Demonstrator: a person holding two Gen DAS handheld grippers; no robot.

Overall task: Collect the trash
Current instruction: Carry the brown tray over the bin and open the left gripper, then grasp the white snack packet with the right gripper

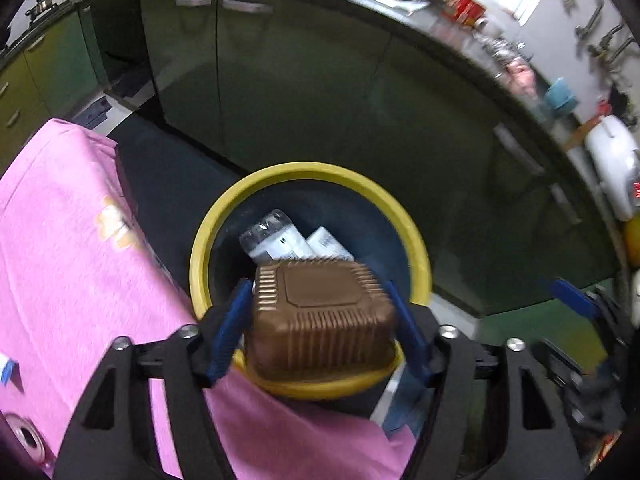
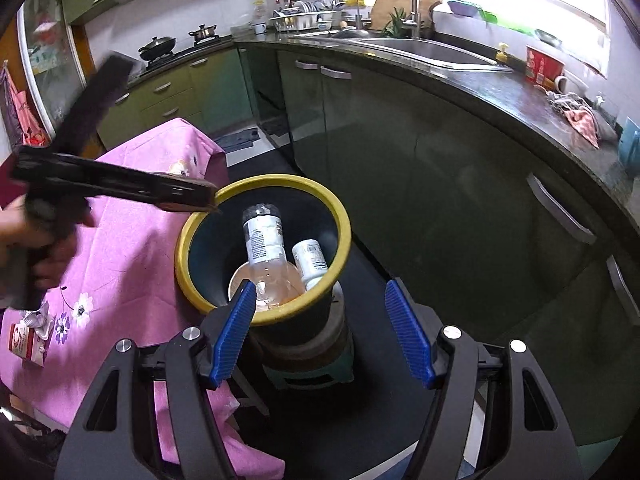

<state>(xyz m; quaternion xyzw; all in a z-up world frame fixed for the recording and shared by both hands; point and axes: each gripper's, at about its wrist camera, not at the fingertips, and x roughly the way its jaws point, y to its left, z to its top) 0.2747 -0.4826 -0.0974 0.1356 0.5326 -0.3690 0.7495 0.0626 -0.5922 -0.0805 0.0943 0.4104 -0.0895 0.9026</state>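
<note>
Brown box over the bin, tongs either side

From the left wrist we saw a ribbed, square brown plastic box (image 1: 320, 320) between the left tongs (image 1: 317, 284), above the yellow-rimmed bin (image 1: 304, 170). Blur hid whether the pads pinched it. Bottles (image 1: 272, 236) lay half hidden beneath, and a pink cloth (image 1: 72, 240) was cut off at the left. From the right wrist, the right tongs (image 2: 322, 285) stood spread and empty near the bin.

Right gripper (image 2: 320, 332) open above yellow-rimmed bin (image 2: 188, 224), 2 bottles (image 2: 264, 240) inside
</note>
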